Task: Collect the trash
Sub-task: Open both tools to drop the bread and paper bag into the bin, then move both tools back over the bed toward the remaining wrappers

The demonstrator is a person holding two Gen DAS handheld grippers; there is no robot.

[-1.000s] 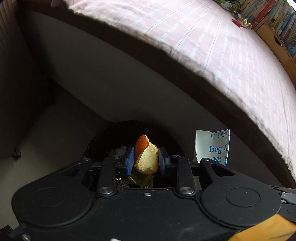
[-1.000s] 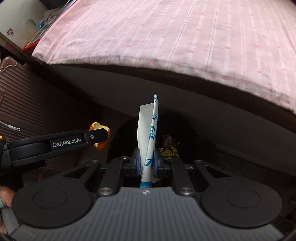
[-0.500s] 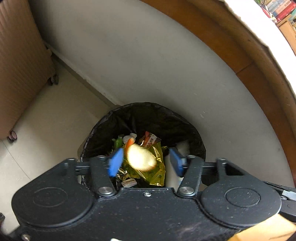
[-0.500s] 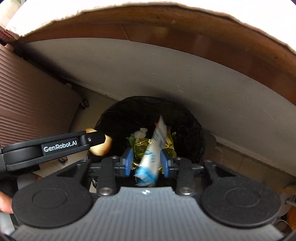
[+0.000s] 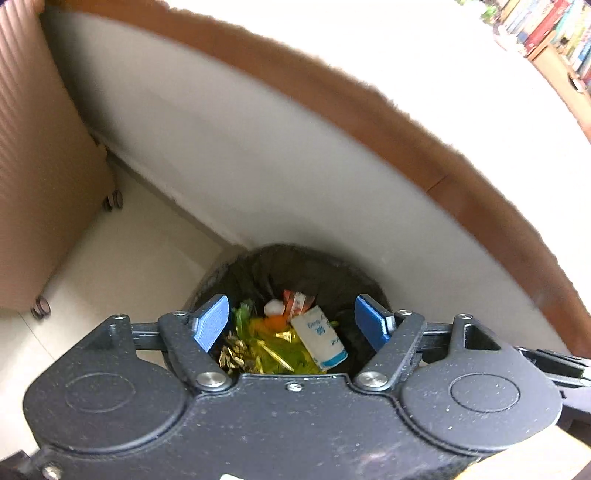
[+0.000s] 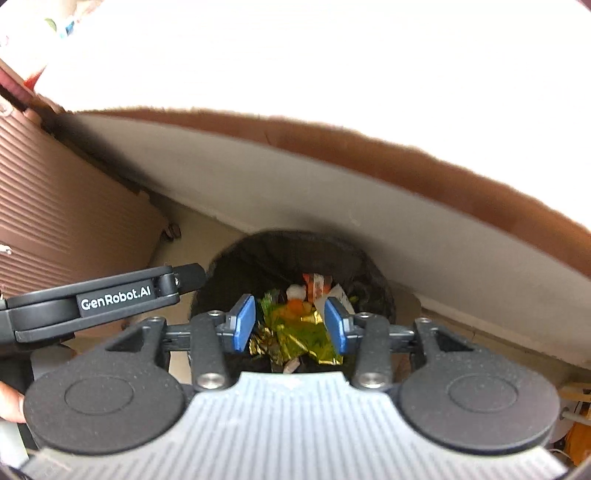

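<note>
A round bin with a black liner (image 5: 295, 266) (image 6: 280, 251) stands on the floor against the bed's side. Both grippers hang over it, pointing steeply down. My left gripper (image 5: 293, 325) has its jaws opening, nothing between the blue pads. My right gripper (image 6: 291, 325) is also opening and holds nothing. In the bin lie the white-and-blue paper bag (image 5: 319, 338) (image 6: 340, 295), the orange peel (image 5: 275, 321) (image 6: 295, 305), yellow-gold foil wrappers (image 5: 273, 350) (image 6: 303, 336) and a red-orange packet (image 5: 295, 301). The left gripper's side (image 6: 110, 299) shows in the right wrist view.
A brown ribbed suitcase on wheels (image 5: 40, 177) (image 6: 55, 221) stands left of the bin. The bed's white side panel (image 5: 258, 177) and brown frame run behind it, the bright bedsheet (image 6: 295, 55) above. A bookshelf (image 5: 554, 33) shows far right. A hand (image 6: 9, 402) shows at the left edge.
Both grippers opened over the bin. The orange peel dropped from the left one and the white-and-blue bag from the right; both now lie among the trash inside.
</note>
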